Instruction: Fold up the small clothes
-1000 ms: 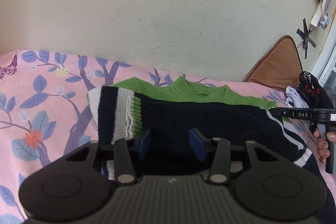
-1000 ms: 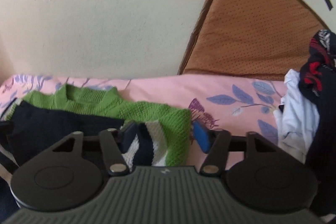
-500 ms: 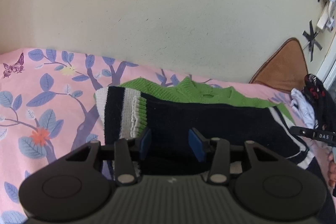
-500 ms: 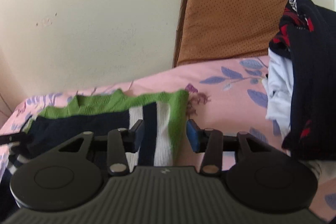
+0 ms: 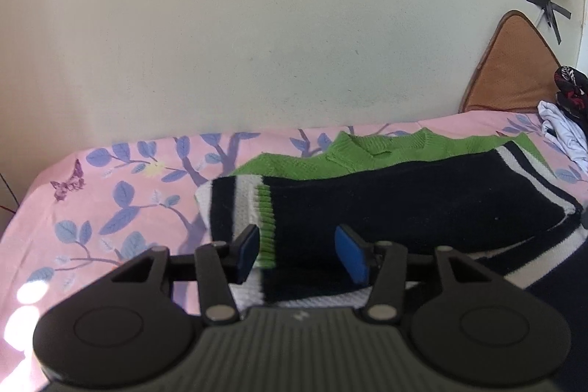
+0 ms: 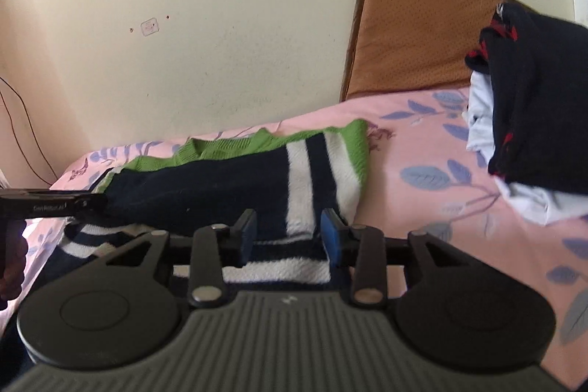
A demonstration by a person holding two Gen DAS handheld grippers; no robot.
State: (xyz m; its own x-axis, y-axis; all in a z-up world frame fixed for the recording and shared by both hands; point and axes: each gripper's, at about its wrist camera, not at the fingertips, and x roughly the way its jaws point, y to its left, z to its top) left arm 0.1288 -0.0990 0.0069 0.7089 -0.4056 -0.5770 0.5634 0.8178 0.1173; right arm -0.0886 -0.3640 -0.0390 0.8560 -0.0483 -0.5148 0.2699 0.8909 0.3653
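A green knit sweater (image 5: 367,153) with a navy front and white stripes lies flat on the pink floral bedsheet (image 5: 121,208). Its left sleeve (image 5: 239,204) is folded inward over the body. My left gripper (image 5: 299,254) hovers at that cuff with its jaws opening, cloth beneath and between the pads, not pinched. In the right wrist view the striped right sleeve (image 6: 319,171) lies folded across the navy body. My right gripper (image 6: 289,237) straddles it, jaws opening and pads off the cloth. The left gripper (image 6: 97,201) shows side-on at the sweater's far end, held by a hand (image 6: 11,267).
A pile of dark, red-patterned and white clothes (image 6: 522,120) sits on the bed to the right. A brown cushion (image 6: 415,35) leans on the cream wall behind. A thin cable (image 6: 22,120) hangs at the left wall. The bed's left edge falls away near the butterfly print (image 5: 68,184).
My right gripper carried the striped right sleeve leftward over the sweater's body, where it now lies flat. The left wrist view swung left and up; the right gripper left it.
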